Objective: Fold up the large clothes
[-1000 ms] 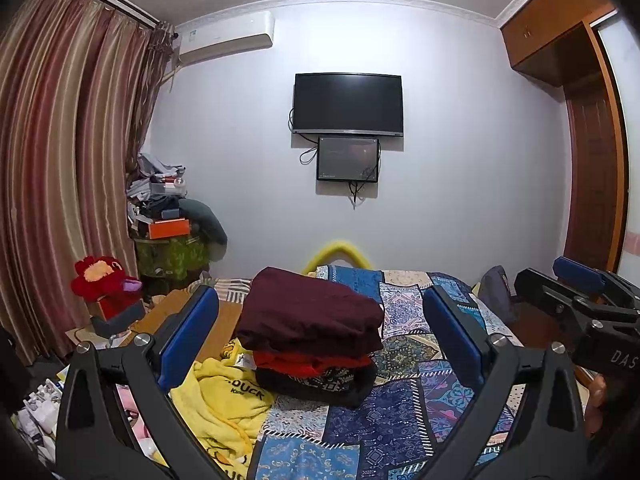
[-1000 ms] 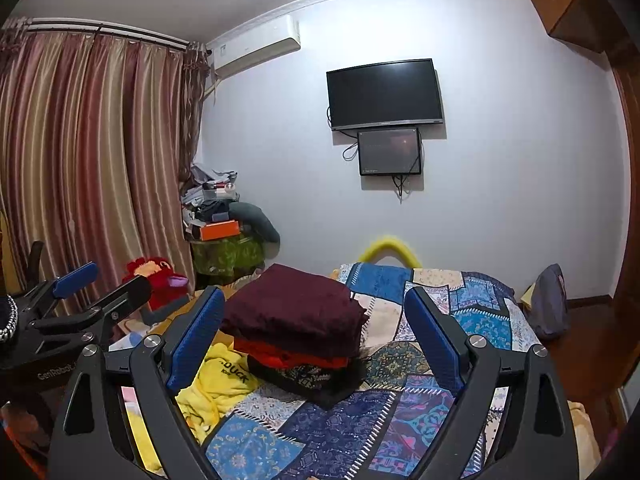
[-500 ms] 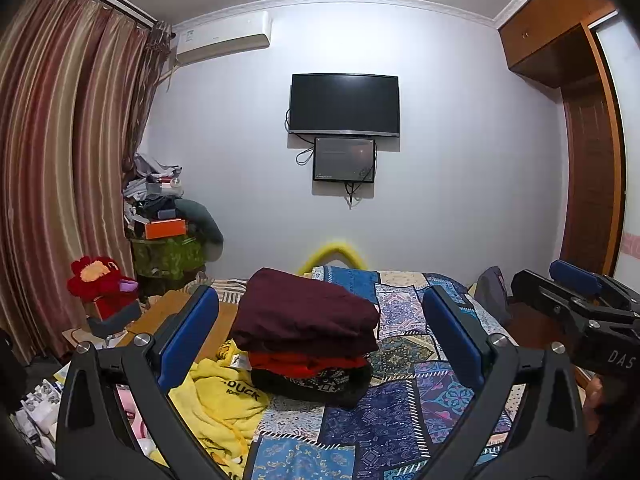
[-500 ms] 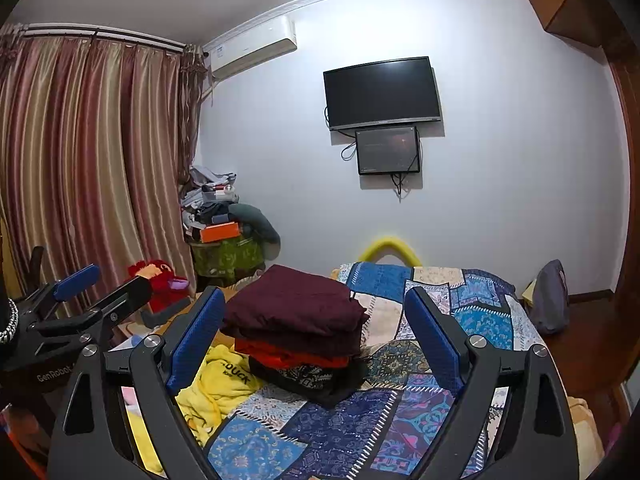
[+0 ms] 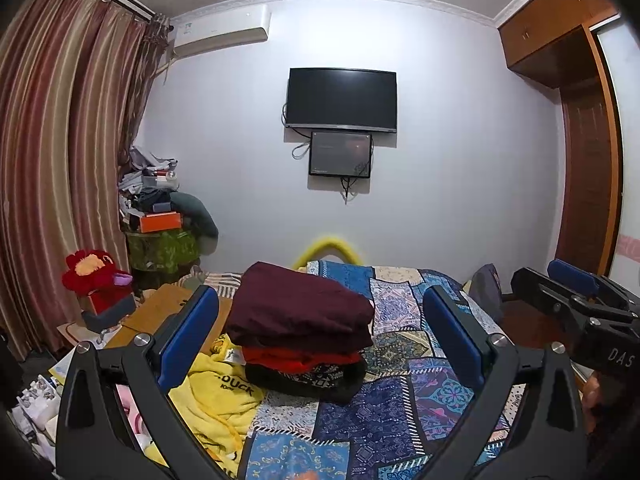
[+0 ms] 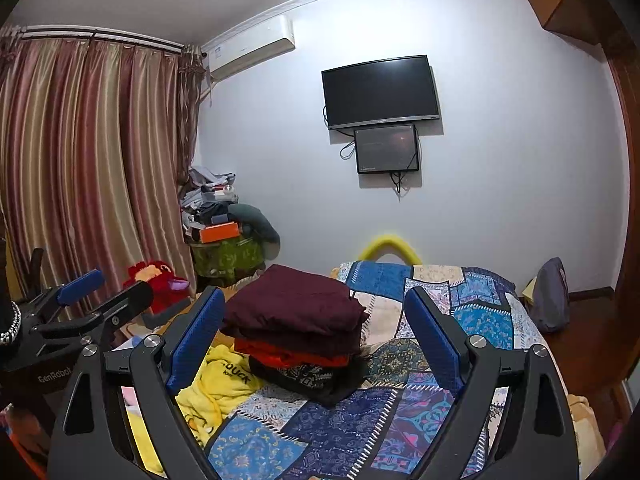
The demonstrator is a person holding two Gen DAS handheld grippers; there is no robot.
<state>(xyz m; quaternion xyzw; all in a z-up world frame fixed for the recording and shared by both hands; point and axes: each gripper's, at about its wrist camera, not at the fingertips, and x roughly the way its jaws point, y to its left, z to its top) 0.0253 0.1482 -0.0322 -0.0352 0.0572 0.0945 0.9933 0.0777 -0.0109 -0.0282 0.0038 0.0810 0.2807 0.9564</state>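
both hand-held grippers (image 5: 320,340) (image 6: 314,338) gape wide, holding nothing.

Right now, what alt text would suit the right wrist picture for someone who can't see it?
The open right tool frames a stack of folded clothes on a patchwork bed, beside an unfolded yellow garment. The left tool shows at the left edge; a TV hangs behind.

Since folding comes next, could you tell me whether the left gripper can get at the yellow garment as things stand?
Probably yes: the left gripper is open and empty, and the yellow garment lies exposed beside the folded stack.
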